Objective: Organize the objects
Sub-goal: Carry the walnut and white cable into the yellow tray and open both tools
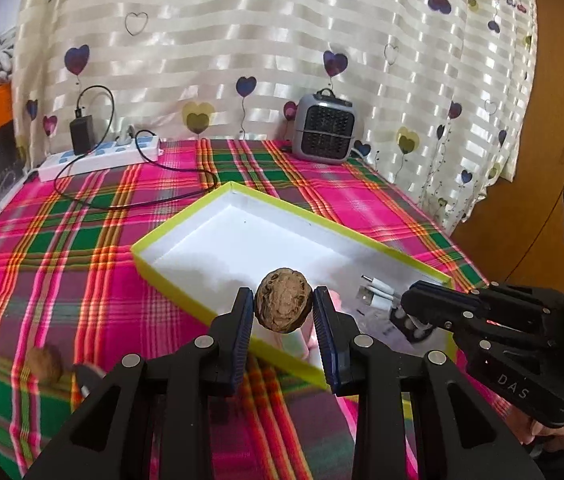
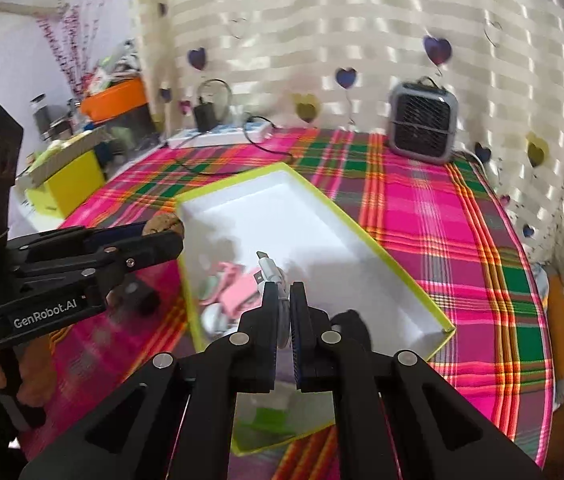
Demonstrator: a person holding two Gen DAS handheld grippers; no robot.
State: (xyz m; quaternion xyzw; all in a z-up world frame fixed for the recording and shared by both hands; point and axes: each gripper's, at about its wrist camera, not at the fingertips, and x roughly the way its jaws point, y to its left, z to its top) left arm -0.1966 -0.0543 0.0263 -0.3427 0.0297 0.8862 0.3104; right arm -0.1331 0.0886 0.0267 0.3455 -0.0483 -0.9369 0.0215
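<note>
Walnut (image 1: 284,300) clamped in left gripper (image 1: 284,322) jaws, hanging over near rim of yellow-edged box (image 1: 186,222). Right gripper (image 2: 282,308) jaws closed on white USB cable (image 2: 268,270), over box interior beside pink item (image 2: 238,294). Step: carrying both to box. Next: lower inside walls, release. Second walnut (image 1: 45,362) on plaid surface (image 1: 82,248) likely follows.

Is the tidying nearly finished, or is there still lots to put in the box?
Partly done. Some pink things already lie in the white box. Right now the left gripper holds a walnut over the box, and the right gripper pinches a white USB cable. Another walnut still waits on the plaid cloth.
</note>
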